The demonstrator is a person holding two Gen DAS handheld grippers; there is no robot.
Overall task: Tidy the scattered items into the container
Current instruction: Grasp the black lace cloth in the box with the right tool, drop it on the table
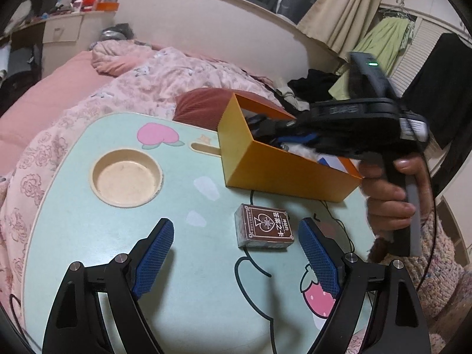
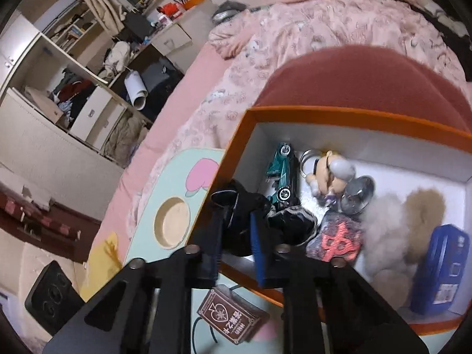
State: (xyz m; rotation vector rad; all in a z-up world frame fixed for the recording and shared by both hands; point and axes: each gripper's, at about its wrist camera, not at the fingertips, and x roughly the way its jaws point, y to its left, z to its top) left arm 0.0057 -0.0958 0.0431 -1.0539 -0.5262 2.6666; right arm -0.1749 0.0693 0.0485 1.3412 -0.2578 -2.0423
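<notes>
A brown card box (image 1: 264, 225) lies flat on the mint lap table (image 1: 88, 236), in front of the orange container (image 1: 283, 174). My left gripper (image 1: 236, 224) is open just above the table; the card box sits between its fingers, nearer the right one, and neither pad touches it. My right gripper (image 2: 236, 215) reaches over the container's near left corner (image 2: 236, 147), shut on a black cloth (image 2: 242, 197) that bunches around its tips. In the left wrist view, a hand holds the right gripper (image 1: 265, 128) over the container. The card box (image 2: 233, 321) shows below the right gripper.
The container holds a green toy car (image 2: 281, 174), a small figurine (image 2: 327, 174), a beige plush (image 2: 398, 227), a blue case (image 2: 442, 265) and other small things. A round cup recess (image 1: 126, 177) is sunk into the table. Pink bedding (image 1: 147, 82) surrounds the table.
</notes>
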